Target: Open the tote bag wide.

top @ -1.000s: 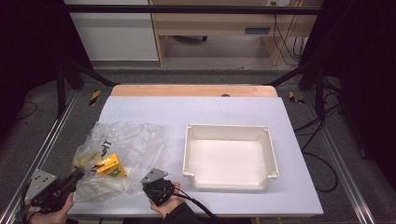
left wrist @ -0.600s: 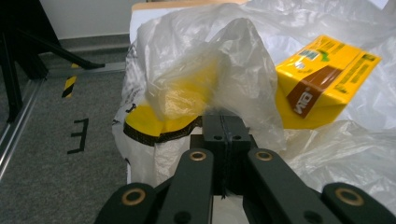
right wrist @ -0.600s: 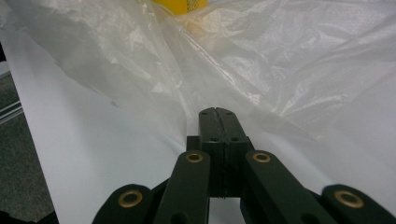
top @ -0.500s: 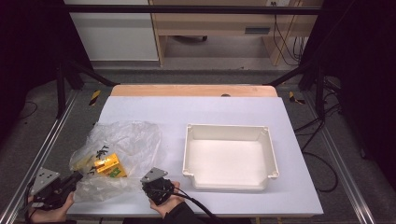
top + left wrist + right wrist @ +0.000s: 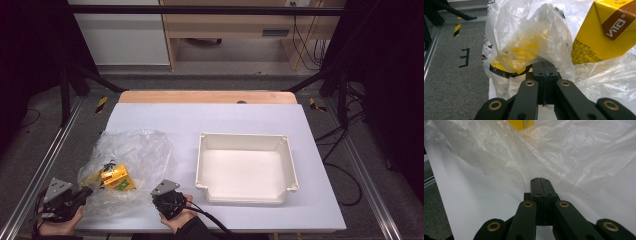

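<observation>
A clear plastic bag (image 5: 137,150) lies crumpled on the left of the white table. Inside it are a yellow drink carton (image 5: 117,178) and a second yellow pack (image 5: 92,175) under the film. My left gripper (image 5: 87,191) is at the bag's near left corner, jaws pressed together with the film gathered at their tips (image 5: 543,63). The carton (image 5: 604,30) stands just to the right of those tips. At the bag's near right edge, my right gripper (image 5: 161,191) is shut too, and a fold of film runs straight into its tips (image 5: 540,180).
An empty white tray (image 5: 245,137) sits right of the bag, a hand's width from my right gripper. The table's left edge and a metal rail (image 5: 30,195) run close beside my left hand. Grey floor lies beyond.
My left hand has sunk a little toward the table, and the bag's left side has settled lower and flatter. The right hand has stayed where it was.
</observation>
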`<move>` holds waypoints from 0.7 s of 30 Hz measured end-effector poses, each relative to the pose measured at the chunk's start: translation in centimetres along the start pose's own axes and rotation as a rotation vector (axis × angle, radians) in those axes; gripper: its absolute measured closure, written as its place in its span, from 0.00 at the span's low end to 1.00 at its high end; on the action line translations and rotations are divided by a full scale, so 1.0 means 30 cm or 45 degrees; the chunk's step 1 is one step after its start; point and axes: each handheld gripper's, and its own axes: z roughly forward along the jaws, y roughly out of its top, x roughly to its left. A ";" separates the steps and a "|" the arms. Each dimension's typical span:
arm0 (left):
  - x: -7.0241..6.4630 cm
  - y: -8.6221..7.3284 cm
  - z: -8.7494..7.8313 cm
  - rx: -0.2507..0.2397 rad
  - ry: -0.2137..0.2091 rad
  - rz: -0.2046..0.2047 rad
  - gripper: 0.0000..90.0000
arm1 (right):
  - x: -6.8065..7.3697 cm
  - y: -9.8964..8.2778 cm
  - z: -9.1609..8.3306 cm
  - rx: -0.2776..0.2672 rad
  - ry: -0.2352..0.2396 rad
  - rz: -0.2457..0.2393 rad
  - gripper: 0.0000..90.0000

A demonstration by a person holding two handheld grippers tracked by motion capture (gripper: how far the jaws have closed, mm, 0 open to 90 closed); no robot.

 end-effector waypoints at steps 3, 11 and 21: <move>0.002 0.000 -0.007 -0.024 0.006 -0.016 0.97 | 0.001 0.000 0.000 0.001 -0.001 0.003 1.00; 0.014 0.037 -0.099 -0.262 -0.006 -0.125 0.63 | -0.001 0.000 0.000 0.000 0.002 0.009 1.00; -0.017 0.134 -0.176 -0.419 -0.003 -0.084 0.52 | 0.001 0.000 0.002 -0.005 0.003 0.001 1.00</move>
